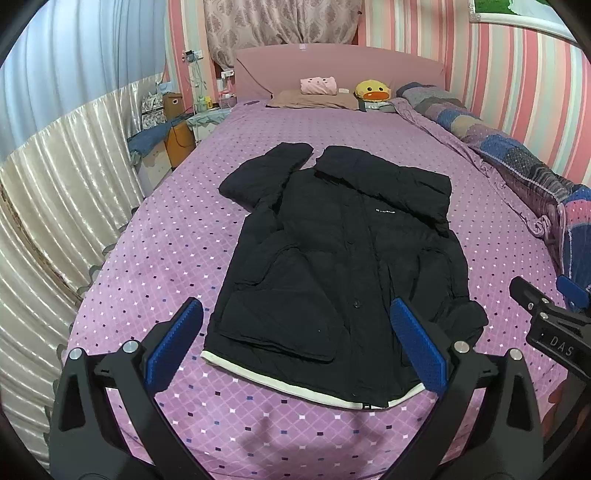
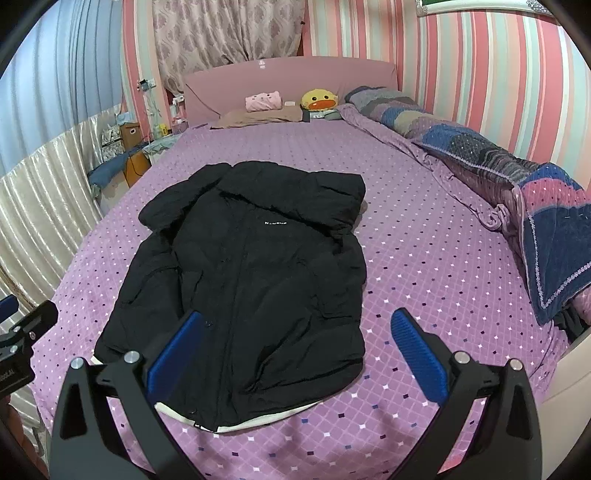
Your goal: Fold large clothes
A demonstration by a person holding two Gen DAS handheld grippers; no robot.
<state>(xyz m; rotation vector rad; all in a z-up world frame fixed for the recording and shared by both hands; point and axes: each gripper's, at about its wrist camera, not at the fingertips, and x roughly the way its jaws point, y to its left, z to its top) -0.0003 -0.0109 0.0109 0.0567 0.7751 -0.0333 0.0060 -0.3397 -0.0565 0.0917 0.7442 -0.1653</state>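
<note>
A: What's around the bed?
B: A rolled patchwork quilt along the wall side, a duck plush near the headboard.
A: The black coat?
B: Laid front-up mid-bed, white hem nearest, small unreadable chest lettering.
A: Tools?
B: The left gripper and right gripper both gape wide, holding nothing.

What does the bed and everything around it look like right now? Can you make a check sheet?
Surface: purple patterned bedsheet, mostly flat.
Job's things: black jacket spread out, unfolded, white hem nearest.
Clutter: duck plush, pink pillow, patchwork quilt bunched along the wall.
Grippers: left gripper and right gripper open, holding nothing.
Cables: wires by the bedside boxes.
Surroundings: striped wall, curtain.
</note>
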